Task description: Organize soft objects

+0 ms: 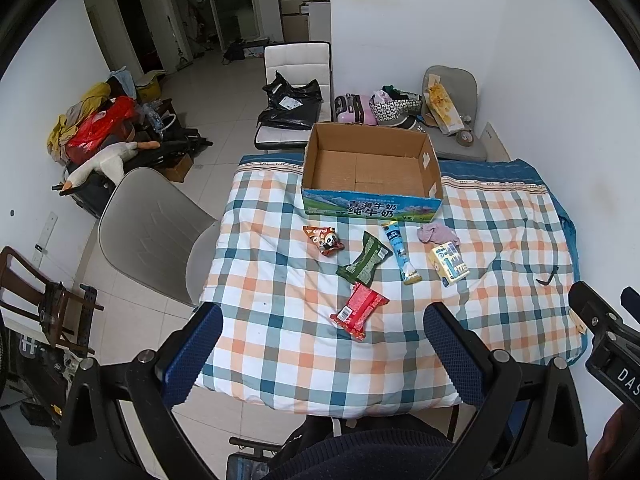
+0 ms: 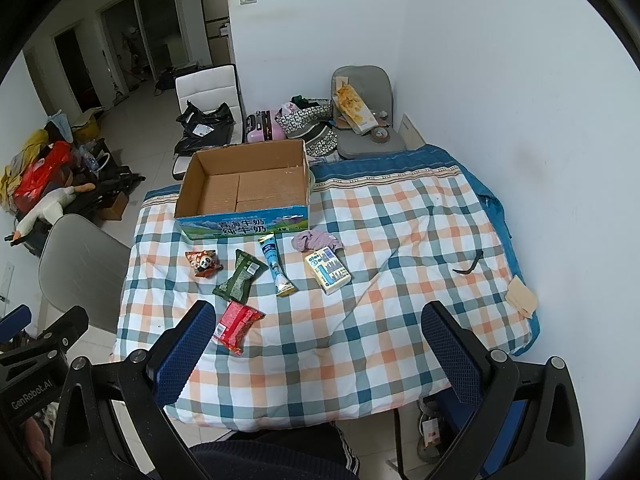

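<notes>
Left wrist view: nothing packed yet. Cardboard box (image 1: 372, 168) at the far edge of the worktop, under a checked quilt (image 1: 280, 344), bare inside as far as visible. Six items spread just in front of the box, none inside it: panda snack bag (image 1: 324, 240), green packet (image 1: 364, 258), blue tube (image 1: 401, 252), crumpled purple cloth (image 1: 436, 232), yellow tissue pack (image 1: 449, 263), red packet (image 1: 359, 311) nearest the camera. All apart from one another except the cloth, close to or touching the tissue pack.

Left gripper (image 1: 323, 336) raised over the near edge of the quilt, jaws spread wide, nothing between them. Right gripper (image 2: 319, 334) likewise wide apart and empty, the red packet (image 2: 237, 323) just beside its left finger.

Judged from this: task at its very start, everything left to do. Six pick-ups and drops into the box remaining, red packet the nearest candidate. Small dark hook-shaped thing (image 2: 469, 266) and tan pad (image 2: 521, 296) off to the right, probably not part of the job.
</notes>
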Available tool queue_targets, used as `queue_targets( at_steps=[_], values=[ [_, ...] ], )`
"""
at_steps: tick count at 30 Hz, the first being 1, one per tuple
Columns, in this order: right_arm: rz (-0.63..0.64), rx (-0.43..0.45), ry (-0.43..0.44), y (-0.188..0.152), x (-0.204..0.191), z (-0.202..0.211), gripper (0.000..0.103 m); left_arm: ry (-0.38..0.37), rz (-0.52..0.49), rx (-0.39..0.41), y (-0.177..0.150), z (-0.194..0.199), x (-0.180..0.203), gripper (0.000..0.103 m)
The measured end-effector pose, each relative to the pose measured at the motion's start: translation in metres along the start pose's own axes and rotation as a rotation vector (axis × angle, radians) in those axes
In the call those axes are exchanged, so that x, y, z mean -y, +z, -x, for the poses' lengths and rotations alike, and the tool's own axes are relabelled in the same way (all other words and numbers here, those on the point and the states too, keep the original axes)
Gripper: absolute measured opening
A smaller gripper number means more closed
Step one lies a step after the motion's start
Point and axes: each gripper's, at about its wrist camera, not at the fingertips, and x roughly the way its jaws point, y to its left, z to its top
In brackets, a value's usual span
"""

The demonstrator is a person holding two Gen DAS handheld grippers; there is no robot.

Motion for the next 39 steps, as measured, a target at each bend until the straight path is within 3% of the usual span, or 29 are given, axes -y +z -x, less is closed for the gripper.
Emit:
queue_targets(
  at_steps=[15,21,27,29,34,39],
  values=[
    [0.001,0.002,0.001,-0.003,-0.001,-0.004,0.103,-0.004,-0.002,0.003,-0.002,0.0,-0.002,0.103],
    [-0.013,-0.044,0.033,0.017,0.002,-0.028,0.103,-0.038,0.03,-0.006,0.013,-0.021,-0.006,0.103],
    [-0.023,-0.167,0.031,0.036,0.017,-0.129,0.103,-0.064,0.025,-0.063,0.041,-0.091,0.008,0.103],
    [-0.017,-0.212,0.036,0.032,0.023,-0.171,0.103,-0.028,-0.006,-0.098,0.046,-0.129,0.02,0.103],
    [0.023,-0.37,0.005,0.033,0.036,-0.294,0.103,-0.046,-0.064,-0.221,0.052,-0.221,0.041,0.103],
    [0.079,-0.462,-0.01,0.03,0.042,-0.393,0.103,-0.03,-0.145,-0.312,0.056,-0.312,0.075,0.103]
  ],
)
